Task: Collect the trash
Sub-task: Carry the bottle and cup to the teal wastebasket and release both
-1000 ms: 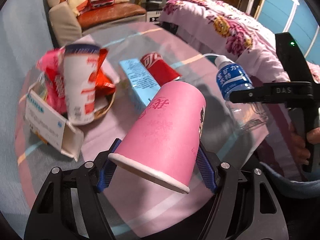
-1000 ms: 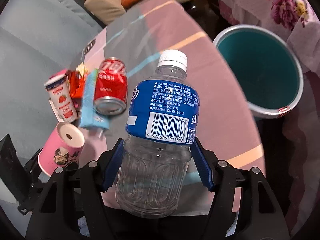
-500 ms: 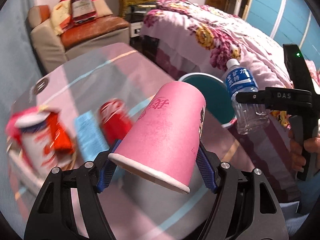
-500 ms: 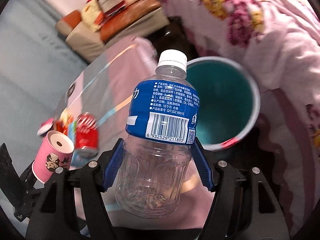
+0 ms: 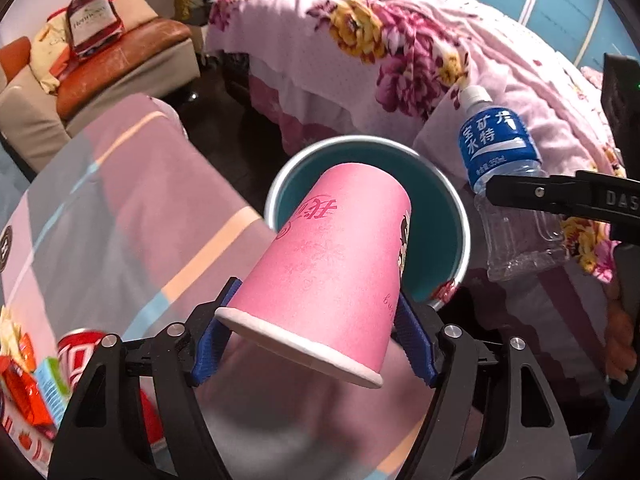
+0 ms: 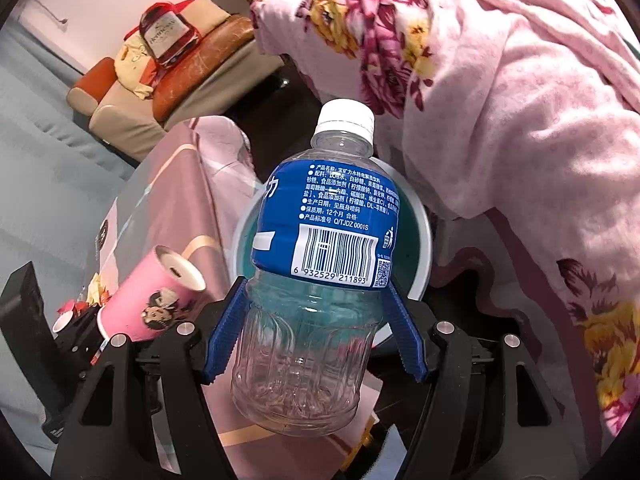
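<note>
My left gripper is shut on a pink paper cup, held tilted with its base toward a teal bin that stands on the floor past the table edge. My right gripper is shut on an empty plastic bottle with a blue label and white cap, held in front of the same bin. In the left wrist view the bottle and the right gripper hang just right of the bin. In the right wrist view the cup sits at the lower left.
A red can, a light blue carton and red wrappers lie on the pink striped table at lower left. A bed with a floral cover stands behind the bin. A sofa is far left.
Both grippers have swung right from over the table toward the bin, carrying the cup and the bottle. The trash on the table has slid to the lower left of the left wrist view.
</note>
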Demonstrator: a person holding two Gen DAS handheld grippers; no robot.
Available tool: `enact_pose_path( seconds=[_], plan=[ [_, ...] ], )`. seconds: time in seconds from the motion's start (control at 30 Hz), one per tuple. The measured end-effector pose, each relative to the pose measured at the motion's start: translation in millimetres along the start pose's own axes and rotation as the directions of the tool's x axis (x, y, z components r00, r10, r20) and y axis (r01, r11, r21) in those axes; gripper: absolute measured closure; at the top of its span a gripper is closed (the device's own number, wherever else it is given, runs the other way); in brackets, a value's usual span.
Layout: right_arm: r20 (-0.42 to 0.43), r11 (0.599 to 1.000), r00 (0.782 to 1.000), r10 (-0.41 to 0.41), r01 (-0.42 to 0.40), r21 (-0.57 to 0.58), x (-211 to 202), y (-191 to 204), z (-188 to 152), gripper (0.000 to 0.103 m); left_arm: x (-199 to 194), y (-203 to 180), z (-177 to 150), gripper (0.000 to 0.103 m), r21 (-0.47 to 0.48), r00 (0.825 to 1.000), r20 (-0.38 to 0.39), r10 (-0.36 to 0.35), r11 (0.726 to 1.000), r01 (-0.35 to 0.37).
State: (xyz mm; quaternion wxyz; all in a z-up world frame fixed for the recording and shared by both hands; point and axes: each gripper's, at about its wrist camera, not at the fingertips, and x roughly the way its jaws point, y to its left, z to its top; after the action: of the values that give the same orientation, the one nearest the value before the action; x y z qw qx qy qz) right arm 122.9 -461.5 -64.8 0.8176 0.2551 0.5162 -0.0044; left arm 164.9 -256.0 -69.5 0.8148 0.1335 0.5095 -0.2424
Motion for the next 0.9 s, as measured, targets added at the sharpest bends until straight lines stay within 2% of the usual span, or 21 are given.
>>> enact_pose_path(
  seconds=[0.3, 0.4, 0.47, 0.9],
  plan=[
    [-0.044, 1.000, 0.999, -0.012, 0.012, 0.003, 13.0, -8.5, 5.7, 0.039, 21.5, -4.5, 14.5, 0.022, -0.029, 1.000, -0.020, -0.011, 1.000, 0.011],
    [-0.051, 1.000, 0.999, -0.017, 0.017, 0.001, 16.6, -8.5, 7.3, 0.039, 18.8, -3.8, 15.6, 0.010, -0.031, 1.000, -0.002, 0.001, 1.000, -0.001],
    [-0.050, 1.000, 0.999, -0.019, 0.019, 0.005, 17.0, -9.3, 8.0, 0.039, 14.8, -3.2, 15.5, 0.010, -0.025, 1.000, 0.019, 0.024, 0.999, -0.024],
    [-0.096, 0.998, 0.994, -0.056, 0.053, -0.030, 38.5, 5.2, 6.0, 0.039, -0.7, 30.5, -1.9, 0.010, -0.126, 0.999, 0.047, -0.001, 0.992, 0.007]
  ],
)
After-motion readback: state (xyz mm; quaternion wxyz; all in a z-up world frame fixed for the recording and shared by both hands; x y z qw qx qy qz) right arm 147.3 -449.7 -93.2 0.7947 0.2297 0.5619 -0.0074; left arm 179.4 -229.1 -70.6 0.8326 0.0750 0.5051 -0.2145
